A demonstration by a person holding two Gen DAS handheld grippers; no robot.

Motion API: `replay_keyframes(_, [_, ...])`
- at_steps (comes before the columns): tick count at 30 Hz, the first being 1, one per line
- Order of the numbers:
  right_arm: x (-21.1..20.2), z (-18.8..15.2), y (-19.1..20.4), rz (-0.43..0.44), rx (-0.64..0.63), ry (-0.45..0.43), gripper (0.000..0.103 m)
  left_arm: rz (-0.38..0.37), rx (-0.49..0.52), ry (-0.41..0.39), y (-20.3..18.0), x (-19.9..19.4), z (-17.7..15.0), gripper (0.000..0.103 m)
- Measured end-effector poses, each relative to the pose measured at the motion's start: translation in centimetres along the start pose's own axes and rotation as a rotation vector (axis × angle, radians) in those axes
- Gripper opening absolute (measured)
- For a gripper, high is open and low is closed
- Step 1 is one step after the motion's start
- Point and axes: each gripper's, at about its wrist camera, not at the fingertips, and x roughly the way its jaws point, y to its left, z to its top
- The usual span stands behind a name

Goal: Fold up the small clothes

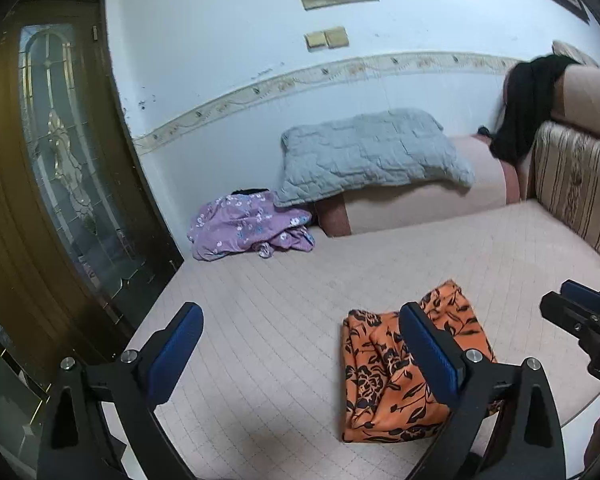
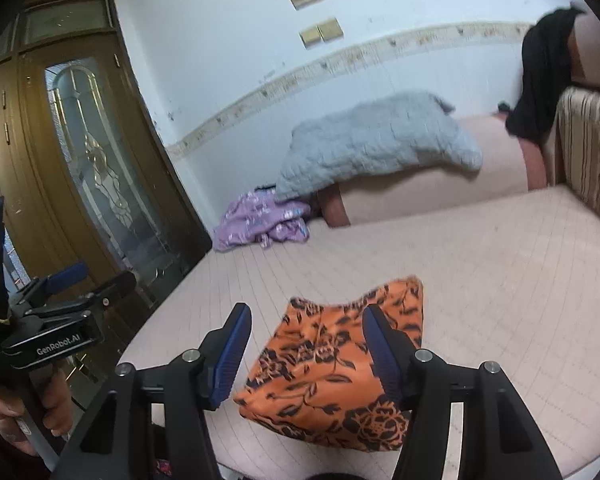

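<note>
While nothing is gripped, both tools are held above the pink bed.
Left gripper: jaws spread wide, empty.
Right gripper: jaws apart, empty.
Orange floral garment: folded into a compact bundle, laid on the pink quilted mattress near its front edge.
Purple floral cloth: crumpled, seen farther back beside the grey quilted pillow.

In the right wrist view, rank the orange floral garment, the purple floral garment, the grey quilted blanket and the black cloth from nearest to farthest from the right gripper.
From the right gripper:
1. Orange floral garment, directly below the open fingers.
2. Purple floral garment, far left corner.
3. Grey quilted blanket, draped on the armrest behind it.
4. Black cloth, hanging at upper right.
</note>
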Motion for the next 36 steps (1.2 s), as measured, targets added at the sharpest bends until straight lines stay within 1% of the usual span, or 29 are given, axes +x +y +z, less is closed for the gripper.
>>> replay_keyframes(5, [-2.2, 1.1, 2.1, -0.033, -0.043, -0.059, 0.067, 0.019, -0.036, -0.013, 1.3, -0.9, 0.5, 0.101])
replay_keyframes(12, [-2.2, 1.6, 3.9, -0.131, -0.073, -0.021, 0.067, 0.039, -0.078, -0.001, 2.8, -0.6, 0.5, 0.102])
replay_keyframes(22, [-1.3, 1.4, 5.0, -0.143, -0.106, 0.0, 0.067, 0.062, -0.123, 0.009, 4.5, 0.1, 0.3, 0.102])
replay_keyframes(36, [-0.3, 0.9, 6.7, -0.158, -0.166, 0.002, 0.067, 0.1, -0.166, 0.026, 6.1, 1.0, -0.3, 0.102])
